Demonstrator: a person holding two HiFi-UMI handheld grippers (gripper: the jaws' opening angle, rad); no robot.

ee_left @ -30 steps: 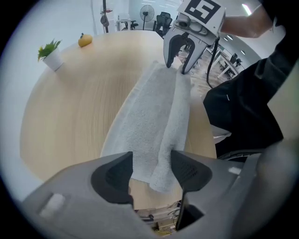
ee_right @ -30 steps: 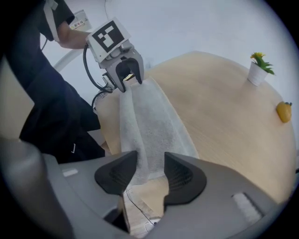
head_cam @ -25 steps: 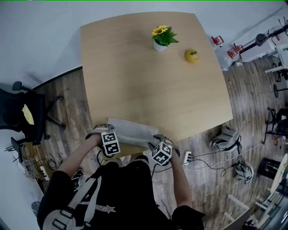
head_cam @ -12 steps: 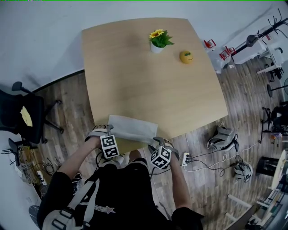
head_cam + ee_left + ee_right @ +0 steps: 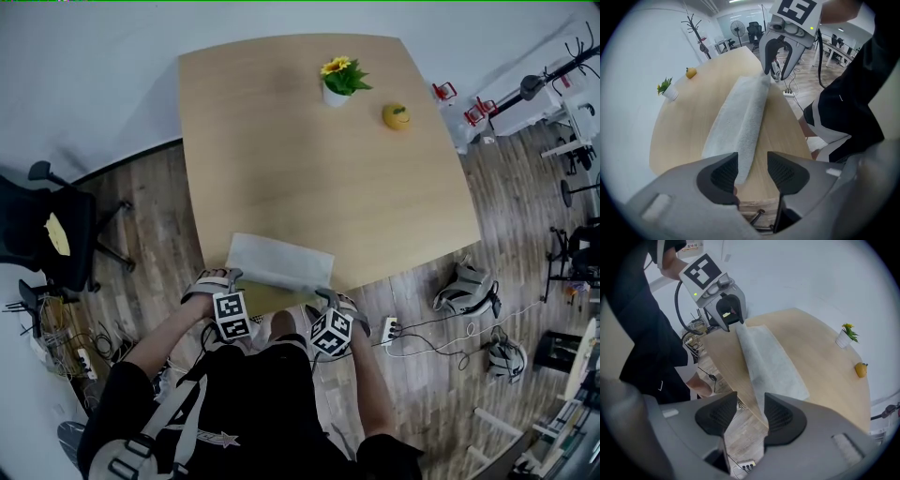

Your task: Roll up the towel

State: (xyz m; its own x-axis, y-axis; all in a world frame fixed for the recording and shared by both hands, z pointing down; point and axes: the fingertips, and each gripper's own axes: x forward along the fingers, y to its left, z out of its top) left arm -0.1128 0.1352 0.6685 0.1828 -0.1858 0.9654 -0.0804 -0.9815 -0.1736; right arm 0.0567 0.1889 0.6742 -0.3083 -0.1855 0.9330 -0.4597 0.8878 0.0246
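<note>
A pale grey towel (image 5: 279, 262) lies along the near edge of the wooden table (image 5: 319, 178), its near long edge bunched into a thick fold (image 5: 750, 112). My left gripper (image 5: 223, 278) points down at the towel's left end. In the left gripper view the jaws (image 5: 752, 171) have just been closing. The towel's end lies between them against one pad (image 5: 724, 176), with a gap to the other. My right gripper (image 5: 328, 298) stands at the right end. Its jaws (image 5: 750, 413) are apart over the table edge, and the towel (image 5: 768, 362) runs up beside one pad.
A small potted sunflower (image 5: 339, 80) and a yellow fruit-like ball (image 5: 397, 115) stand at the table's far side. A black office chair (image 5: 56, 234) is on the left. A power strip (image 5: 389, 328) and cables lie on the wooden floor to the right.
Both marker cubes now sit a little nearer the person's body, while the fingertips stay at the towel's near corners. The towel itself has not shifted on the table.
</note>
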